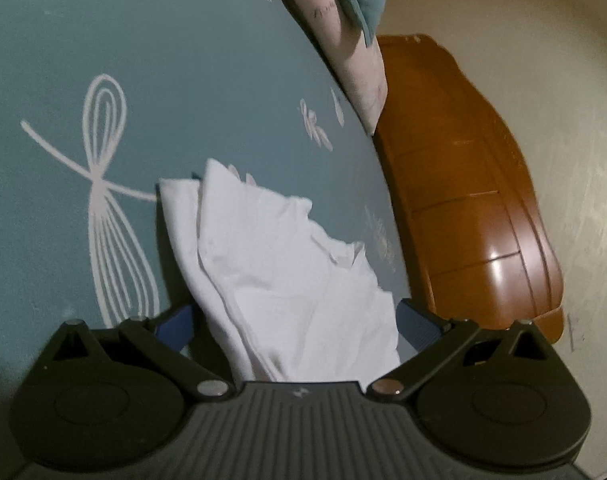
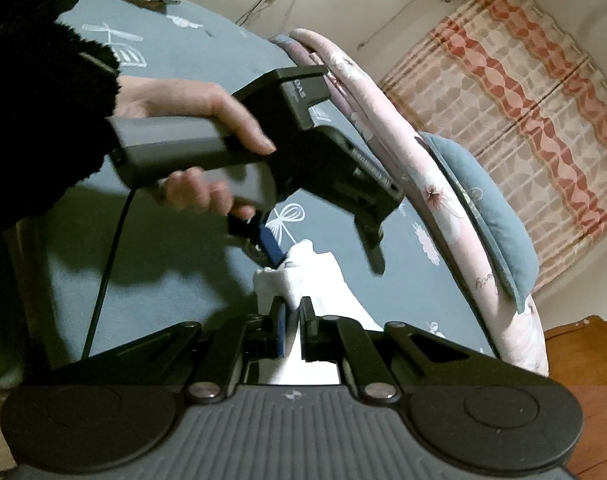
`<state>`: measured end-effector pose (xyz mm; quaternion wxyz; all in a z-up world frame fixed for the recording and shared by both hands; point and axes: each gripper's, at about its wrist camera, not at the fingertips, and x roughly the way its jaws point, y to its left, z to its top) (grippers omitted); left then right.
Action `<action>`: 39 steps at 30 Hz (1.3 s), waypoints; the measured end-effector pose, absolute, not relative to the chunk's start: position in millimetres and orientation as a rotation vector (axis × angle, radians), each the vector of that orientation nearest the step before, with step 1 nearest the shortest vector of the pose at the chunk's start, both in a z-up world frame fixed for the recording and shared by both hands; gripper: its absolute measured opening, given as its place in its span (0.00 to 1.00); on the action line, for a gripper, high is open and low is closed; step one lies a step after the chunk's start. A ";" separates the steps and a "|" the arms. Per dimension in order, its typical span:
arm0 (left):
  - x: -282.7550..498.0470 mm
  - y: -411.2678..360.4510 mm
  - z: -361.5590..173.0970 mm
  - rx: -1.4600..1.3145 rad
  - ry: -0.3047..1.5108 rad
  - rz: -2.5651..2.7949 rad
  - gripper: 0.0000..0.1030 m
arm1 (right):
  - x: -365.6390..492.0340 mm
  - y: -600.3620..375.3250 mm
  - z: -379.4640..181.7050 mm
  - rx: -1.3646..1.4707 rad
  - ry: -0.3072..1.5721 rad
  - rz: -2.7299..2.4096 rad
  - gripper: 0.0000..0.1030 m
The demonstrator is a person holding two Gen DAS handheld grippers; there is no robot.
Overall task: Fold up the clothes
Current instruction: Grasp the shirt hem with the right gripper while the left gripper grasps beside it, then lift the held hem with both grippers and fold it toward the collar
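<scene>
Faint script on the pink quilt (image 2: pixel 435 184), unreadable. Left gripper (image 1: pixel 295 320) spread wide around the white garment (image 1: pixel 279 264); right gripper (image 2: pixel 291 316) pinching its edge. Beneath, blue bedsheet (image 1: pixel 183 60) with dragonfly print; beyond, wooden bed frame (image 1: pixel 463 184), striped curtain (image 2: pixel 523 112).

The right gripper (image 2: pixel 291 312) has its fingers (image 2: pixel 280 322) pinched together on a white garment (image 2: pixel 303 268) above the blue patterned bed sheet (image 2: pixel 175 272). Just beyond, a hand (image 2: pixel 191 120) holds the left gripper (image 2: pixel 323 252), one blue finger touching the same cloth.
</scene>
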<state>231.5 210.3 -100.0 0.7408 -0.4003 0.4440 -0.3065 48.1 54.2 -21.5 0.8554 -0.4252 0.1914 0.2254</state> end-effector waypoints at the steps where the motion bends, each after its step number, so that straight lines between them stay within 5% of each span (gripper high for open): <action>1: 232.0 210.6 -100.5 -0.879 0.974 -0.671 0.99 | 48.5 53.4 -20.2 -0.890 0.400 0.471 0.07; 8: 247.3 211.0 -105.6 -0.913 0.931 -0.657 0.93 | 43.8 56.4 -23.2 -0.909 0.393 0.485 0.07; 17: 244.9 217.7 -113.8 -0.783 0.956 -0.535 0.15 | 38.0 67.2 -52.4 -0.939 0.458 0.536 0.13; 27: 244.9 214.8 -112.3 -0.758 0.955 -0.509 0.13 | 38.5 85.6 -92.3 -0.996 0.465 0.507 0.37; 35: 247.4 216.2 -115.8 -0.786 0.958 -0.519 0.13 | 46.2 94.9 -94.9 -1.013 0.464 0.476 0.37; 39: 249.4 214.3 -116.2 -0.787 0.954 -0.515 0.13 | 51.9 93.3 -91.2 -0.999 0.491 0.476 0.08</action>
